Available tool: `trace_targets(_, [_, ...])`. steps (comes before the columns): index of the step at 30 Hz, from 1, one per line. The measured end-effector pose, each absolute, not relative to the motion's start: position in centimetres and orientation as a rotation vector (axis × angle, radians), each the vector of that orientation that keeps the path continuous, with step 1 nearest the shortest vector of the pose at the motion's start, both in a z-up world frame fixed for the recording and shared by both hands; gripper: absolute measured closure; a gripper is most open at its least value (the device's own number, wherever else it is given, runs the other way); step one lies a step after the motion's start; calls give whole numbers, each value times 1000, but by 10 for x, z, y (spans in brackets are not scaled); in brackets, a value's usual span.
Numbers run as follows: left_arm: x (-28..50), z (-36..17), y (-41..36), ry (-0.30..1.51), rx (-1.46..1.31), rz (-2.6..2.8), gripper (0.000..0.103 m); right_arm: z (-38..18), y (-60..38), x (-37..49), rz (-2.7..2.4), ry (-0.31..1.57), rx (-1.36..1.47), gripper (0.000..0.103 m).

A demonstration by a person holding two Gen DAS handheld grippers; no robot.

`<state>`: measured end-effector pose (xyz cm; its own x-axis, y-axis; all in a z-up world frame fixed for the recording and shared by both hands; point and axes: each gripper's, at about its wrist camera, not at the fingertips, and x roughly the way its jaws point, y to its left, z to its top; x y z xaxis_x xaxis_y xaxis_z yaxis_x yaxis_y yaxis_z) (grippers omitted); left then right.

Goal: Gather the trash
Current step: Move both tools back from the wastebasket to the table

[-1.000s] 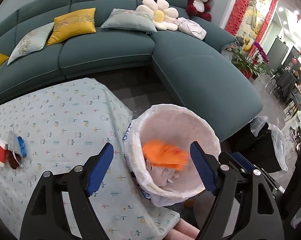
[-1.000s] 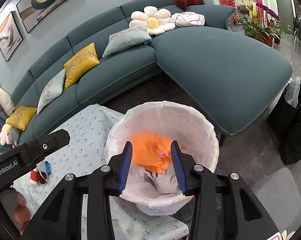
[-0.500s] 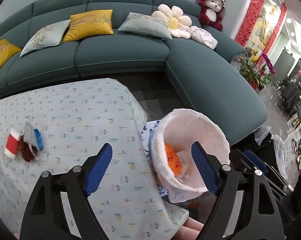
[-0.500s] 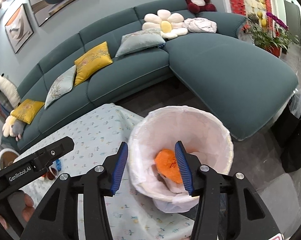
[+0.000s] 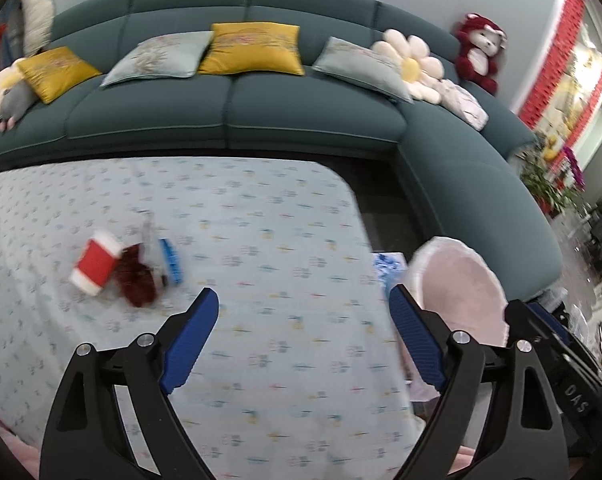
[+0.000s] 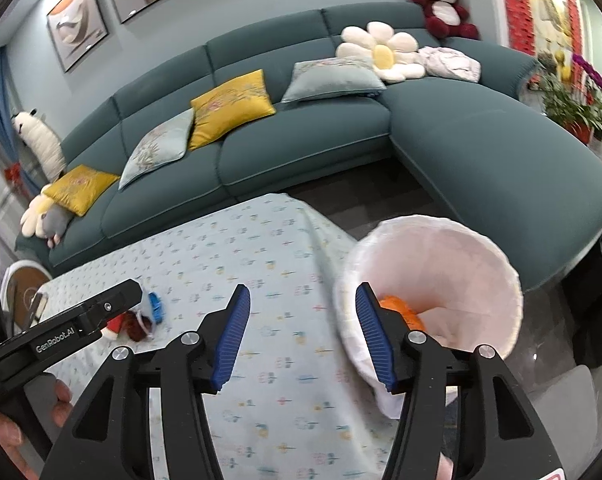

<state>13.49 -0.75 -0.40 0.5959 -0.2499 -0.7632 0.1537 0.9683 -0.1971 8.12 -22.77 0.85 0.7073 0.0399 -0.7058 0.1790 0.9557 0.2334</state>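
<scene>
A white-lined trash bin [image 6: 441,280] stands off the table's right edge, with an orange wrapper [image 6: 401,308] lying inside; the bin also shows in the left wrist view [image 5: 461,280]. On the patterned tablecloth [image 5: 261,240] lie a red paper cup [image 5: 95,266] on its side, a dark red crumpled piece [image 5: 135,276] and a clear wrapper with a blue strip [image 5: 169,258], clustered together. My left gripper [image 5: 303,312] is open and empty above the cloth, right of that cluster. My right gripper [image 6: 301,308] is open and empty over the table edge beside the bin.
A teal sectional sofa [image 6: 481,148] with cushions and plush toys wraps behind and to the right of the table. Dark bags [image 5: 561,320] sit on the floor right of the bin. The left gripper's body [image 6: 61,332] crosses the right wrist view at lower left.
The orange wrapper has dropped from the right gripper into the bin. Both grippers have swung left from the bin toward the table, and the right jaws have opened wider.
</scene>
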Motion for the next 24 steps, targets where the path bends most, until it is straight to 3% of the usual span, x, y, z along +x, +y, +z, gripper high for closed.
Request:
trace_targets(10, [142, -9, 74, 895, -150, -123, 18, 7, -154, 98, 6, 822, 239, 49])
trace_targets(14, [146, -14, 103, 897, -151, -80, 13, 4, -121, 109, 47, 836, 215, 49])
trace_targets(24, [170, -53, 170, 992, -119, 24, 10, -24, -41, 137, 145, 903, 141, 49])
